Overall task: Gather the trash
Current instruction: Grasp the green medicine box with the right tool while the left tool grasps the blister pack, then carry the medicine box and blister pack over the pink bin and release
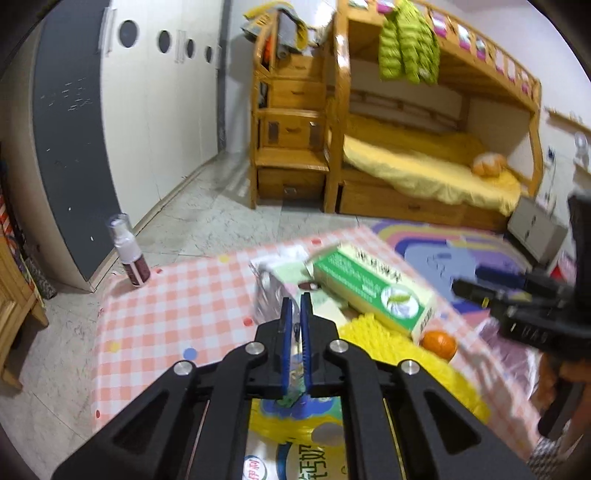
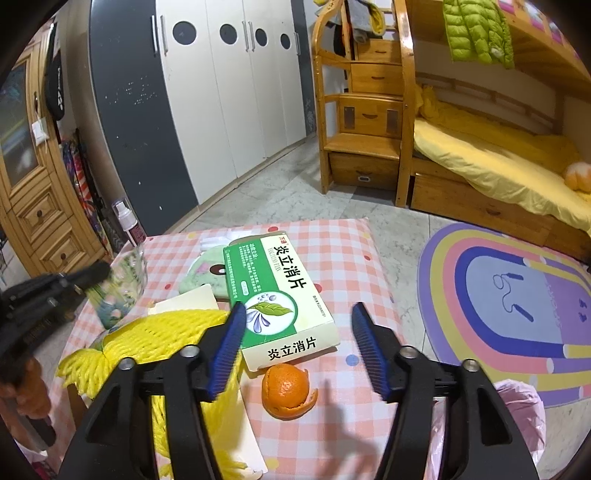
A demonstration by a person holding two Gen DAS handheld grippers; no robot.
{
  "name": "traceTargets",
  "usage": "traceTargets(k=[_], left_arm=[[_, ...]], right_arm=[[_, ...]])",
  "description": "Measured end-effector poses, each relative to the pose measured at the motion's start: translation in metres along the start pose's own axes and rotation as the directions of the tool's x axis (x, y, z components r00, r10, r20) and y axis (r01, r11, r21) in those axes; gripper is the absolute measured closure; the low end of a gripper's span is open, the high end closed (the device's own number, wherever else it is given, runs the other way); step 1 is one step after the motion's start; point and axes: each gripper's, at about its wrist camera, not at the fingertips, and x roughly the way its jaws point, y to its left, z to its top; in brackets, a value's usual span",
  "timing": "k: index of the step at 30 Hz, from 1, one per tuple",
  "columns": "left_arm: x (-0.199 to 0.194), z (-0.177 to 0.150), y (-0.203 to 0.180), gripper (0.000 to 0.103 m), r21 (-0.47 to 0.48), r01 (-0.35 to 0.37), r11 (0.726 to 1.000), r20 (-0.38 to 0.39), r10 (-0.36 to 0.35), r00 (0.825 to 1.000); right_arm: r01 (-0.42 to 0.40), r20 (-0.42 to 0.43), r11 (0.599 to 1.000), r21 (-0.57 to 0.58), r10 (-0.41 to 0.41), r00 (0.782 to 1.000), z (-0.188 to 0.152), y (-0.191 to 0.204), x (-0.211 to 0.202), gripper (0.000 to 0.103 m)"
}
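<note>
Left gripper [image 2: 105, 275] tilts down, left of the green box [image 2: 280, 295] — jaws pinched on a clear plastic wrapper [image 2: 122, 288], lifted off the checked cloth [image 2: 351, 251]. Right gripper [image 2: 299, 332] angled down over the box's near end, jaws wide, empty — orange peel [image 2: 286, 387] just below.

A tall white wardrobe with round dark holes in its doors and a dark grey curved end panel [image 2: 207, 103] fills the upper left of the right wrist view. Right of it stands a honey-coloured wooden bunk bed with stair drawers [image 2: 365, 118], its lower bunk under a yellow sheet [image 2: 491, 162]; a lime green quilted jacket [image 2: 476, 29] hangs from the top rail at the upper right. On the pale marble-patterned tile floor [image 2: 295, 192], at right, lies a rainbow-striped arched rug [image 2: 509, 295]. A carved wooden drawer cabinet [image 2: 33, 206] occupies the left edge
</note>
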Motion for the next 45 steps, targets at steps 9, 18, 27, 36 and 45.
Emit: traceTargets(k=[9,18,27,36,45], left_arm=[[-0.012,0.009,0.003,0.101,-0.045,-0.01,0.999,0.055,0.012,0.998],[-0.012,0.01,0.015,0.101,-0.079,0.034,0.996,0.066,-0.029,0.997],[-0.017,0.01,0.04,0.101,-0.17,0.095,0.981,0.087,-0.081,0.993],[-0.043,0.013,0.021,0.101,-0.141,0.102,0.985,0.162,-0.079,0.984],[-0.058,0.012,-0.059,0.101,-0.007,0.163,0.987,0.208,-0.158,0.965]], right_arm=[[-0.027,-0.084,0.994,-0.101,0.019,0.996,-0.01,0.014,0.032,0.013],[-0.037,-0.15,0.978,-0.206,0.005,0.989,-0.013,0.02,0.072,0.012],[-0.043,-0.117,0.986,-0.16,0.024,0.993,-0.006,0.012,0.065,0.022],[-0.009,0.061,0.998,-0.06,0.013,0.998,0.011,-0.002,0.002,0.022],[0.08,0.127,0.997,0.022,-0.082,0.988,-0.011,-0.028,-0.058,0.021]])
